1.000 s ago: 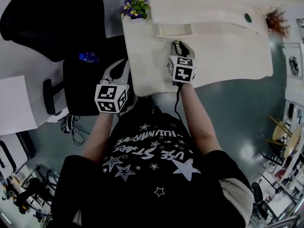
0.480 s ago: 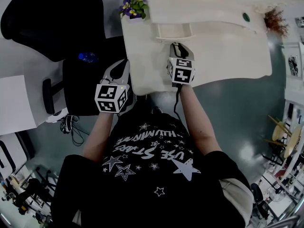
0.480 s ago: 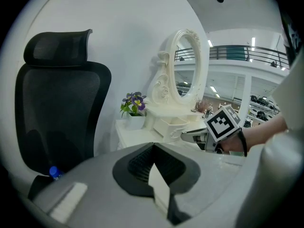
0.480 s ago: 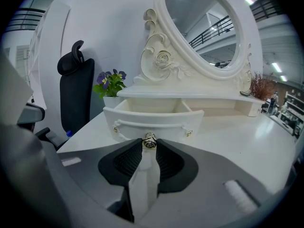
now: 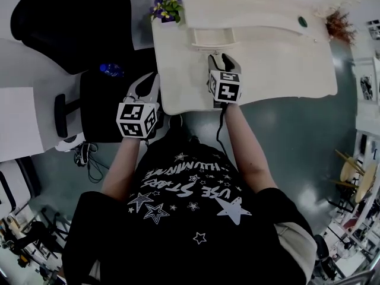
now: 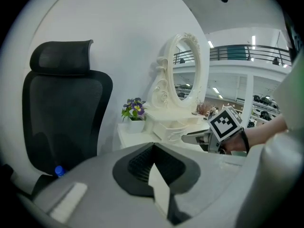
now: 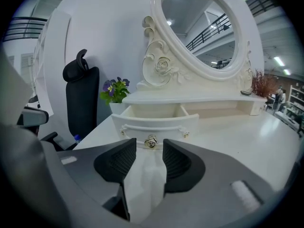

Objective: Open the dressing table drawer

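The white dressing table [image 5: 285, 58] has its small drawer [image 5: 212, 37] pulled out from under the mirror shelf. In the right gripper view the drawer front [image 7: 156, 126] faces me, with its metal knob [image 7: 150, 141] just beyond the jaw tips. My right gripper [image 7: 149, 148] is open, nothing between its pads, and it hovers over the tabletop in front of the drawer [image 5: 218, 58]. My left gripper [image 5: 146, 86] hangs off the table's left edge above a black seat. Its jaws meet in the left gripper view [image 6: 153, 146] and hold nothing.
A pot of purple flowers [image 5: 167, 8] stands at the table's far left corner. An oval mirror [image 7: 204, 27] rises behind the shelf. A black office chair [image 5: 77, 22] and a blue bottle [image 5: 110, 70] sit left of the table.
The right gripper's jaws have spread apart in front of the drawer knob. The drawer stays pulled out. The left gripper has barely moved.
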A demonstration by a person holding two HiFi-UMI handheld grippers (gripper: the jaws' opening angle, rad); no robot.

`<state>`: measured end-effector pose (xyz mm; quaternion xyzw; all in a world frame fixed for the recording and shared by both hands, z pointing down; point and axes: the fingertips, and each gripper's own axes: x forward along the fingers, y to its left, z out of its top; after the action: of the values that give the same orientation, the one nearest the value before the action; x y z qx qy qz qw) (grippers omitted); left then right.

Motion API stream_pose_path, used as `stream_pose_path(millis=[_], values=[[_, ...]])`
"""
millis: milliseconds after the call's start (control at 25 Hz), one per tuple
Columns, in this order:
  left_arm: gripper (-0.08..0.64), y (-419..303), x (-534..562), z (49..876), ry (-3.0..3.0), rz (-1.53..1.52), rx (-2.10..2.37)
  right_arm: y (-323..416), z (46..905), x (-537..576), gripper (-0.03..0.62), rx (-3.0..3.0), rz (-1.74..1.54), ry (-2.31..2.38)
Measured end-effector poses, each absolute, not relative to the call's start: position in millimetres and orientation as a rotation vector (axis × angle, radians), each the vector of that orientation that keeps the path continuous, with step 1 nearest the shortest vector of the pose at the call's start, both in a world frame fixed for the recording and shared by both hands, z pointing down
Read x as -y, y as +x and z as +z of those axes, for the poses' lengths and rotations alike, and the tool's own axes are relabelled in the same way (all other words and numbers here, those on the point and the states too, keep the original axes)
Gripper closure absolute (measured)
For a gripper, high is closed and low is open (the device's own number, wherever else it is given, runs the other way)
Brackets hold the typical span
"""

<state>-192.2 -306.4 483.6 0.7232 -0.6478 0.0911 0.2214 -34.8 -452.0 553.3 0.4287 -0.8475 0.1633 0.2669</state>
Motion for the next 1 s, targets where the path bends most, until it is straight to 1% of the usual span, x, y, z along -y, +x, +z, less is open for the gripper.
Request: stream_pose_path(millis=[280,480,680,760,800,1000], values=[[0.557,-177.1,282.0,458.9,1.995,0.221,1.865,0.6,516.5,426.5,0.39,2.352,0.42,1.182],[0.557,-152.8,252.9,439.3,2.012,0.207,1.914,35.2,487.6,395.6,0.412,2.406,0.4,1.186],[0.557,-125.6,212.0,421.7,2.009,0.196,1.955,63.3,461.2,359.1,0.482,2.476,0.39,1.183],[0.557,-116.0,192.7,417.9,1.998,0.182,1.967,71.8,453.5,345.4,0.548,2.507,0.399,1.193],[0.557,-112.0,183.2,417.1,1.99,0.173,1.973,75.2,451.4,339.3,0.565,2.517,0.403,1.198],[0.557,-102.6,143.2,423.7,1.962,0.164,1.987,85.5,446.4,312.9,0.565,2.54,0.369,1.243]])
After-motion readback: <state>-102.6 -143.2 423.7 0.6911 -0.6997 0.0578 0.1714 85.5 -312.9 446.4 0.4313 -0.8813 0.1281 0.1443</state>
